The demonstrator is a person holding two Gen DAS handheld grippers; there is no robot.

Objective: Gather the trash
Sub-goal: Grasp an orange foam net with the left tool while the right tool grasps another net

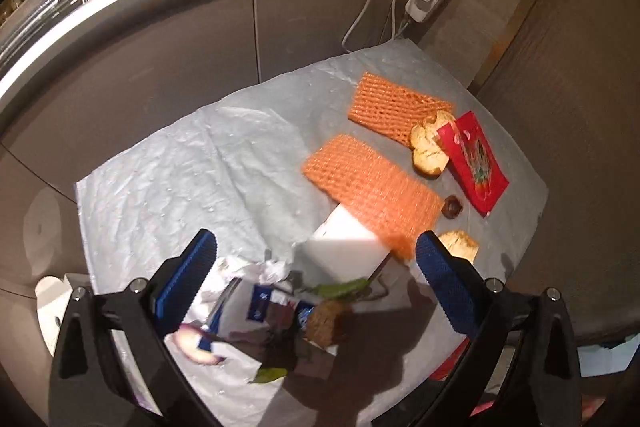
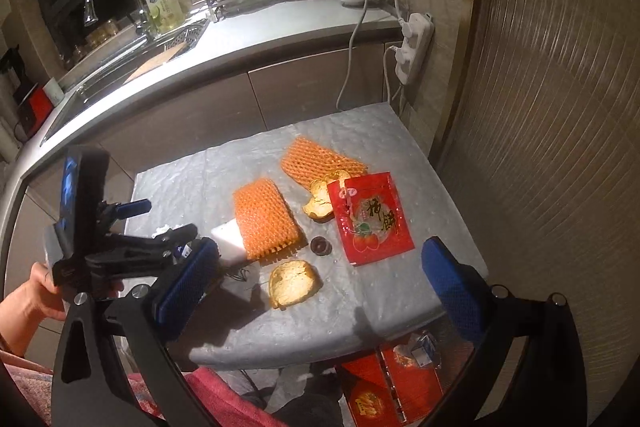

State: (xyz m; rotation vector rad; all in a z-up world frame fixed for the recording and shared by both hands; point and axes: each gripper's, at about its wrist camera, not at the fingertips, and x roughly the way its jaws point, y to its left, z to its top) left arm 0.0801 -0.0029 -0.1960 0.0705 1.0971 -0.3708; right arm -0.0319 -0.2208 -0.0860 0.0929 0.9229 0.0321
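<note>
Two orange foam nets and lie on the grey sheet-covered table, apart from each other. The near net overlaps a white block. A red snack wrapper lies right of the nets, touching a bread piece; a second bread piece and a small dark cap lie nearer the front edge.

Left gripper — jaws spread wide, holding nothing, above crumpled paper, leaves and wrappers at the table's near-left corner.

Right gripper — jaws likewise apart and empty, over the front bread piece.
</note>
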